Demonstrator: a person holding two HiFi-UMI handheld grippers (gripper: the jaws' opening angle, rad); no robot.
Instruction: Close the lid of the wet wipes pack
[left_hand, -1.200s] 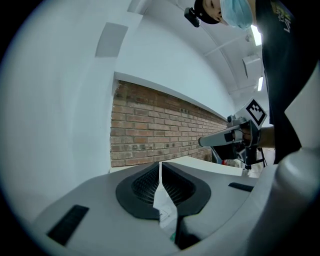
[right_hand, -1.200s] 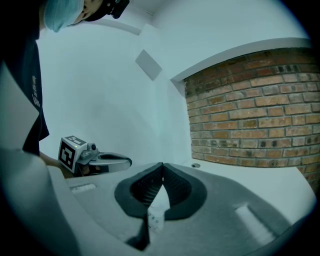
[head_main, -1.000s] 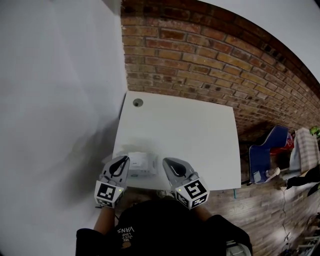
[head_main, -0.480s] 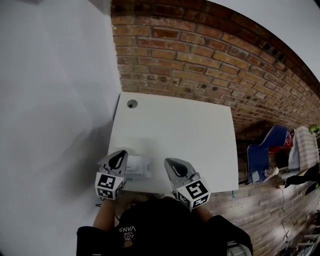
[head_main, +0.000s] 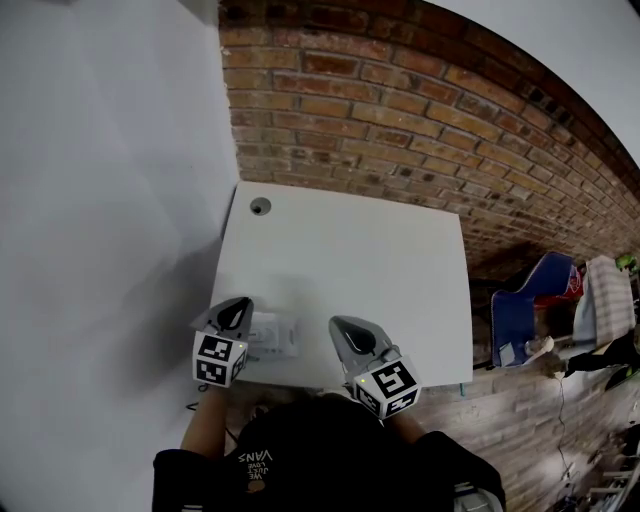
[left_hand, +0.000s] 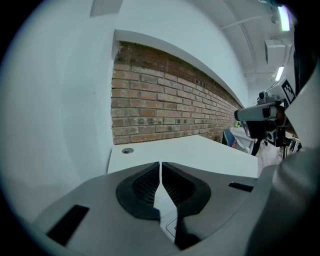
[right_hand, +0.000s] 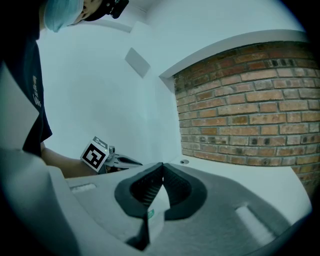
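Note:
The white wet wipes pack (head_main: 274, 336) lies flat at the table's near edge, between my two grippers. Whether its lid is up or down is too small to tell. My left gripper (head_main: 237, 303) is shut, its tips at the pack's left end, with nothing between them (left_hand: 160, 163). A sliver of the pack (left_hand: 171, 226) shows under its jaws. My right gripper (head_main: 341, 323) is shut and empty, a short way right of the pack. Its own view (right_hand: 161, 165) shows a corner of the pack with green print (right_hand: 150, 214) below the jaws, and the left gripper (right_hand: 131, 161) beyond.
The white table (head_main: 350, 260) has a round cable hole (head_main: 260, 206) at its far left corner. A brick wall (head_main: 420, 110) runs behind it and a white wall stands at the left. A blue chair (head_main: 520, 320) stands off the table's right side.
The head view has shifted, so the table sits a little lower left. The left gripper has drawn slightly left, to the pack's left end. The right gripper has hardly moved.

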